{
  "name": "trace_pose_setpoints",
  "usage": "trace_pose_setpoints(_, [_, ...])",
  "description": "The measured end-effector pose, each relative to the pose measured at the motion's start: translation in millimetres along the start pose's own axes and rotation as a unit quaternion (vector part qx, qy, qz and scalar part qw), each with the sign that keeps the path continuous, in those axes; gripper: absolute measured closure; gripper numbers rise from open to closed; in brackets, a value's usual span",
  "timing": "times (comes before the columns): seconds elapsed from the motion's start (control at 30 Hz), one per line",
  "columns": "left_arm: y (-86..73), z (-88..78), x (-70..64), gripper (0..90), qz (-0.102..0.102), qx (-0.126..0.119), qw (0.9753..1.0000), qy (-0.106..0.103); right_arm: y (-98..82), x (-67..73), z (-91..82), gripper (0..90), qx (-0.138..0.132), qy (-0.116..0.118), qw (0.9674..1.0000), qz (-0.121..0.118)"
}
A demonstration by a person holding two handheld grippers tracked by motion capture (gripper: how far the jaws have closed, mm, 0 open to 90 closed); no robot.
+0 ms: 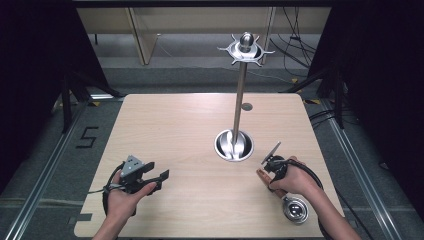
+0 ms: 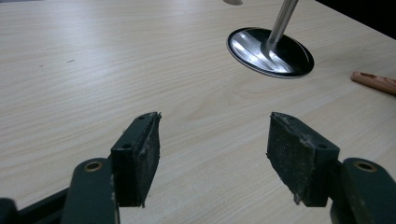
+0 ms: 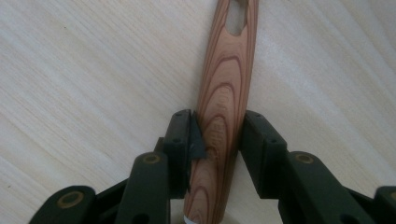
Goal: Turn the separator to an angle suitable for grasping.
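Light wooden table [image 1: 165,125]: steel rack base [image 1: 234,145] right of centre, wooden-handled ladle [image 1: 292,206] near right corner

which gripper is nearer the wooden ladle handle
Right. The right gripper has its jaws closed on the wooden handle; the left gripper sits open across the table, well away from it.

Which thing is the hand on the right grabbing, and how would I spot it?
Start at the tall metal stand in the middle of the table, then look toward the near right corner. There lies a ladle, its wooden handle between the jaws of the right hand-held gripper. It alone has brown wood and a shiny round bowl.
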State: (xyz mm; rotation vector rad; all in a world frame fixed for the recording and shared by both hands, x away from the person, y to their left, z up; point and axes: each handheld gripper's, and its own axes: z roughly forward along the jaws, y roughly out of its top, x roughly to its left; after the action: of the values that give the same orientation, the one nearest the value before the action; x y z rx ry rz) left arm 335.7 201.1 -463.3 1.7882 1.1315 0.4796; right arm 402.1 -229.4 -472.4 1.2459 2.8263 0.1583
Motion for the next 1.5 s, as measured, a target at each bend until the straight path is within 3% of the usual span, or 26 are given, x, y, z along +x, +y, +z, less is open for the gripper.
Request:
trace_pose_setpoints(0.13, [0.1,0.0,-0.2,34.2,-0.001,-0.001,1.0,0.0,0.2,2.7,-0.6,67.4,0.009,0.004,0.9998,0.015])
trace_pose_setpoints(0.17, [0.2,-0.5,-0.1,34.2,0.0,0.001,1.0,0.001,-1.1,-0.8,0.2,68.4,0.003,-0.003,0.9998,-0.019])
trace_pose_setpoints(0.3, [-0.1,-0.2,0.6,34.2,-0.001,-0.002,1.0,-0.003,-2.8,-0.1,-3.6,68.6,-0.003,-0.009,0.9999,-0.01])
trace_pose_setpoints(0.4, [0.1,-0.6,0.2,34.2,0.0,0.001,1.0,0.002,-6.3,-0.3,-9.2,68.7,-0.023,-0.008,0.9997,-0.003])
trace_pose_setpoints(0.47, [0.1,-0.6,-0.2,34.2,0.0,0.001,1.0,0.002,-10.8,-0.3,-14.2,68.7,-0.052,-0.011,0.9986,-0.002])
trace_pose_setpoints(0.63, [-0.1,-0.5,0.7,34.2,0.0,-0.002,1.0,-0.001,-17.9,-2.0,-25.4,68.8,-0.092,-0.012,0.9957,0.01])
trace_pose_setpoints(0.73, [-0.1,-0.5,0.6,34.2,-0.001,-0.002,1.0,-0.001,-21.8,-2.0,-30.8,68.8,-0.105,-0.01,0.9942,0.021])
trace_pose_setpoints(0.77, [-0.1,-0.5,0.0,34.2,-0.003,-0.003,1.0,-0.001,-26.5,-2.6,-34.7,68.8,-0.13,-0.012,0.9909,0.03])
trace_pose_setpoints(0.87, [0.1,-0.5,0.3,34.2,-0.001,-0.001,1.0,-0.002,-33.8,-3.2,-40.3,68.9,-0.169,-0.016,0.9848,0.036])
trace_pose_setpoints(0.93, [0.2,-0.8,0.3,34.2,0.001,0.0,1.0,0.0,-36.1,-3.2,-42.7,68.9,-0.179,-0.019,0.9829,0.037])
trace_pose_setpoints(1.0, [0.3,-0.9,0.0,34.2,0.001,-0.001,1.0,-0.001,-40.2,-3.3,-46.1,68.9,-0.201,-0.027,0.9786,0.035])
trace_pose_setpoints(1.07, [0.2,-0.8,0.1,34.2,0.001,-0.001,1.0,-0.001,-45.3,-4.3,-51.9,69.0,-0.231,-0.037,0.9719,0.029])
trace_pose_setpoints(1.13, [0.3,-0.9,0.0,34.2,0.0,-0.002,1.0,-0.001,-47.0,-4.6,-55.3,69.0,-0.247,-0.046,0.9677,0.027])
trace_pose_setpoints(1.17, [0.3,-0.9,0.0,34.2,0.0,-0.002,1.0,-0.001,-47.0,-4.6,-55.3,69.0,-0.247,-0.046,0.9677,0.027])
trace_pose_setpoints(1.2, [0.4,-1.1,-0.2,34.2,0.0,-0.002,1.0,0.001,-47.1,-6.4,-58.5,69.0,-0.272,-0.055,0.9604,0.02])
trace_pose_setpoints(1.23, [0.4,-1.1,-0.2,34.2,0.0,-0.002,1.0,0.001,-47.1,-6.4,-58.5,69.0,-0.272,-0.055,0.9604,0.02])
trace_pose_setpoints(1.27, [0.4,-1.2,-0.2,34.2,0.0,-0.002,1.0,0.001,-47.3,-5.9,-63.6,69.1,-0.287,-0.063,0.9555,0.025])
trace_pose_setpoints(1.3, [0.3,-1.1,-0.1,34.2,0.0,-0.002,1.0,0.001,-47.3,-4.6,-66.8,69.1,-0.294,-0.06,0.9533,0.034])
trace_pose_setpoints(1.33, [0.3,-1.1,-0.1,34.2,0.0,-0.002,1.0,0.001,-47.3,-4.6,-66.8,69.1,-0.294,-0.06,0.9533,0.034])
trace_pose_setpoints(1.4, [0.2,-1.1,0.0,34.2,-0.001,-0.003,1.0,0.002,-47.5,-4.6,-71.6,69.0,-0.311,-0.067,0.9475,0.031])
trace_pose_setpoints(1.43, [0.3,-1.1,0.1,34.2,-0.001,-0.003,1.0,0.002,-47.6,-5.1,-75.9,69.1,-0.33,-0.077,0.9407,0.025])
trace_pose_setpoints(1.47, [0.3,-1.1,0.0,34.2,0.0,-0.003,1.0,0.002,-47.3,-5.0,-77.6,69.0,-0.339,-0.079,0.937,0.028])
trace_pose_setpoints(1.5, [0.3,-1.1,0.0,34.2,0.0,-0.003,1.0,0.002,-47.3,-5.0,-77.6,69.0,-0.339,-0.079,0.937,0.028])
